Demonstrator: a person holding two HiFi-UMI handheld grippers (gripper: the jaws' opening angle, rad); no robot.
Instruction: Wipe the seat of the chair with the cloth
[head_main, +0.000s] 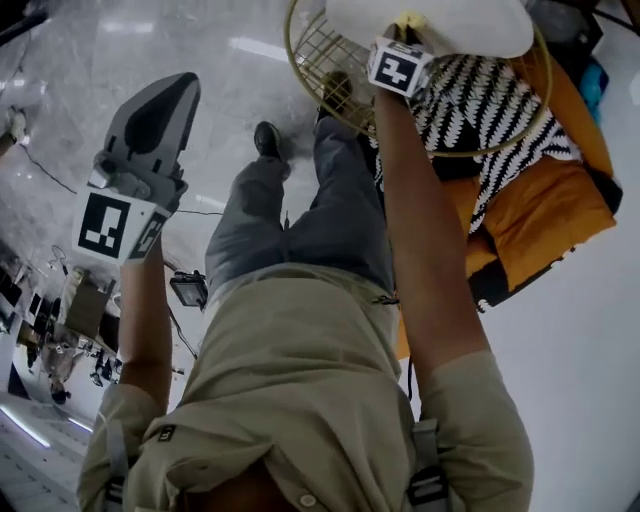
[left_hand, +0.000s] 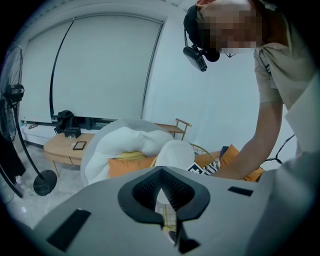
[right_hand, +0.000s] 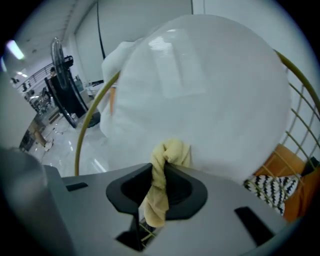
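Observation:
The chair's round white seat (head_main: 455, 25) rests in a gold wire frame (head_main: 318, 62) at the top of the head view. My right gripper (head_main: 405, 32) is reached out to it, shut on a pale yellow cloth (right_hand: 163, 165) whose bunched end presses against the white seat (right_hand: 210, 90). A strand of the cloth hangs down between the jaws. My left gripper (head_main: 172, 88) is held up at the left, away from the chair, with its jaws together and nothing in them. In the left gripper view the seat (left_hand: 176, 149) appears beyond the left gripper (left_hand: 162, 192).
A black-and-white zigzag cushion (head_main: 500, 110) and an orange cushion (head_main: 545, 205) lie right of the chair. The person's legs (head_main: 300, 210) stand close to the frame on a glossy marble floor. A standing fan (left_hand: 17, 125), a low wooden table (left_hand: 62, 145) and a grey-white lounger (left_hand: 122, 137) are farther off.

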